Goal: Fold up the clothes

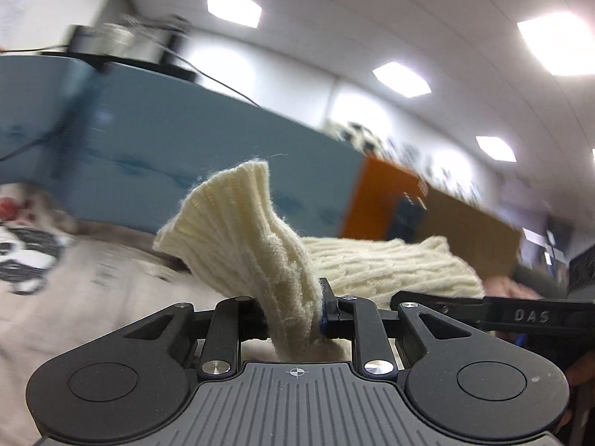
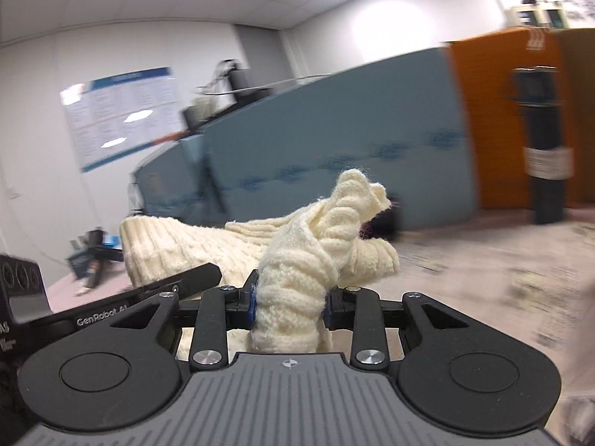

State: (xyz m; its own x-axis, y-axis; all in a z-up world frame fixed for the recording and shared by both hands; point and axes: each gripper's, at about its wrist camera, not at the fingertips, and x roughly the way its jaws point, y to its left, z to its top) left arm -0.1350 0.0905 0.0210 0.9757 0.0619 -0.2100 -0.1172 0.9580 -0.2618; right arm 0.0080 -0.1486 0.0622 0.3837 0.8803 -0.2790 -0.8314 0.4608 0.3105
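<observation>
The left gripper has its jaws pinching a ribbed edge of the cream sweater; the right gripper has its jaws clamped on a bunched wad of the same sweater, which hangs lifted between them above the desk. To fold well, I judge the two grips should keep level and taut, then lay the knit down evenly. "DAS" reads on the other gripper's arm in the left view; "GenRobot.AI" in the right.

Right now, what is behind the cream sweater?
Behind the cream sweater stand a blue partition and an orange panel. The sweater hides the partition's base.
</observation>
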